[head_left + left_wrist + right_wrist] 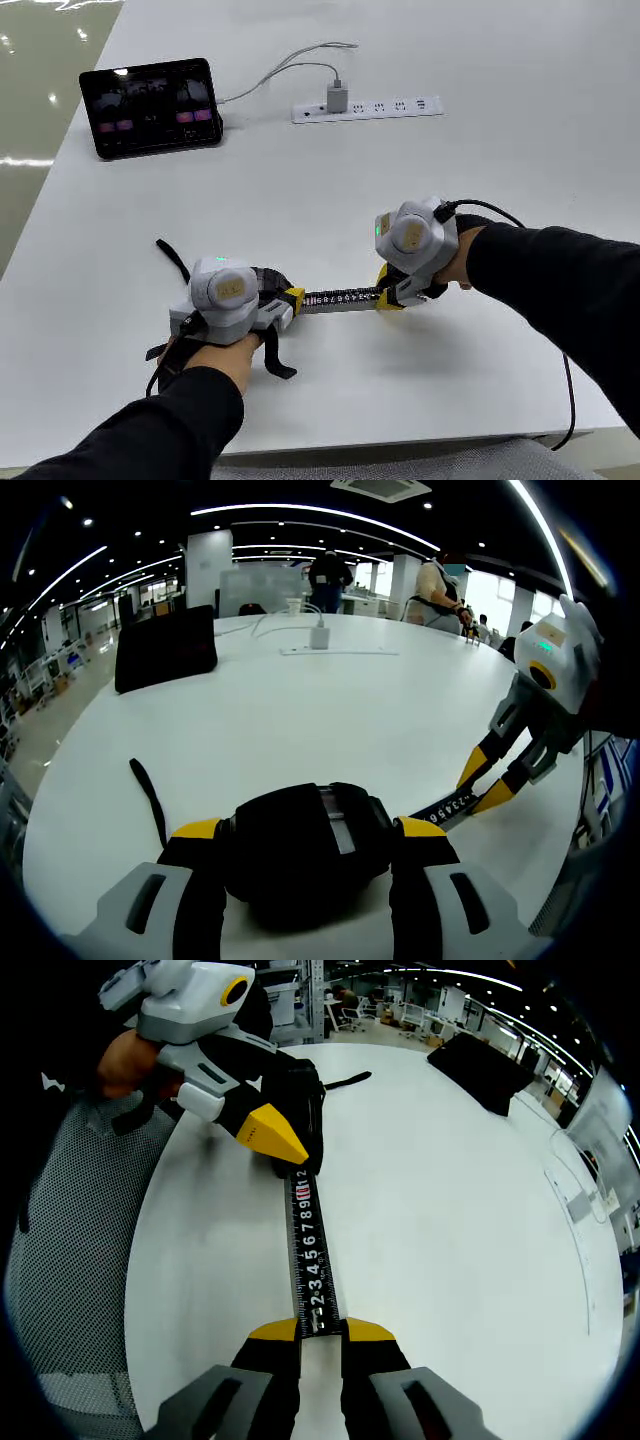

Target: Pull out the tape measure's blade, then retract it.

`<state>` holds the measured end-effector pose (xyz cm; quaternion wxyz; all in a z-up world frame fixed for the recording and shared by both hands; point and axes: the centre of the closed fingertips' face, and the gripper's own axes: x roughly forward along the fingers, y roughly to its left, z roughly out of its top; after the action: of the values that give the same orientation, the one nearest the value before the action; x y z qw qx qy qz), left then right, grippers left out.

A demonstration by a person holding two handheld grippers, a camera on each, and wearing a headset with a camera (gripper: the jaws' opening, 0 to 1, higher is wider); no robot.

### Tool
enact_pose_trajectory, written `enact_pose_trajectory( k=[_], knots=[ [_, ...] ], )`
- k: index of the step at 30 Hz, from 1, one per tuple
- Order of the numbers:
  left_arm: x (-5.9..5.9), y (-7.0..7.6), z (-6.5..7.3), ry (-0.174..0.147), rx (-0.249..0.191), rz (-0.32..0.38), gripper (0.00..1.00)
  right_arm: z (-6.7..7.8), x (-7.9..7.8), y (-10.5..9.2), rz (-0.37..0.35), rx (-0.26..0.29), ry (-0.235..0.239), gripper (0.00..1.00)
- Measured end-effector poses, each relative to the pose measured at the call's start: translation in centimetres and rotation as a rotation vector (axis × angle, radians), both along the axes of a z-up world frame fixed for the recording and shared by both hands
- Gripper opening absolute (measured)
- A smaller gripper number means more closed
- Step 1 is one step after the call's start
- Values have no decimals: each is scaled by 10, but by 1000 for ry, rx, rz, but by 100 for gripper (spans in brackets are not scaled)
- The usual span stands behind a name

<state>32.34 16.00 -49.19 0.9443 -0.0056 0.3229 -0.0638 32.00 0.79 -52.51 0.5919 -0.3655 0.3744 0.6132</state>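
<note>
Right gripper view is showing the right claw (320, 1332) gripping the tip of the partly drawn blade (308, 1250) while the left claw (310, 832) is clamping the tape measure (300, 865) on the bench (350, 150); risk, as judged: a slipping pinch letting the spring whip the blade back.

A wide white table (450, 150) is stretching across an open hall. A dark tablet (152, 106) is standing near its far left edge. To the right a white power strip (385, 107) is lying with a charger (337, 98) plugged in, its cable (275, 70) curling toward the tablet. The glossy green floor (30, 120) is reflecting long ceiling light strips (300, 510). People (437, 592) are standing beyond the table.
</note>
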Motion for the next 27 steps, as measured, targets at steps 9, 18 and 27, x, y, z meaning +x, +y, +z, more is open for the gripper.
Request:
enact_pose_trajectory(
  k=[9, 18, 27],
  knots=[
    [0, 0, 0, 2, 0, 0, 62, 1, 0, 4, -5, 13, -1, 12],
    [-1, 0, 0, -1, -1, 3, 62, 2, 0, 10, -12, 30, 6, 11],
    [-1, 0, 0, 3, -4, 2, 62, 1, -1, 16, -15, 47, 12, 12]
  ],
)
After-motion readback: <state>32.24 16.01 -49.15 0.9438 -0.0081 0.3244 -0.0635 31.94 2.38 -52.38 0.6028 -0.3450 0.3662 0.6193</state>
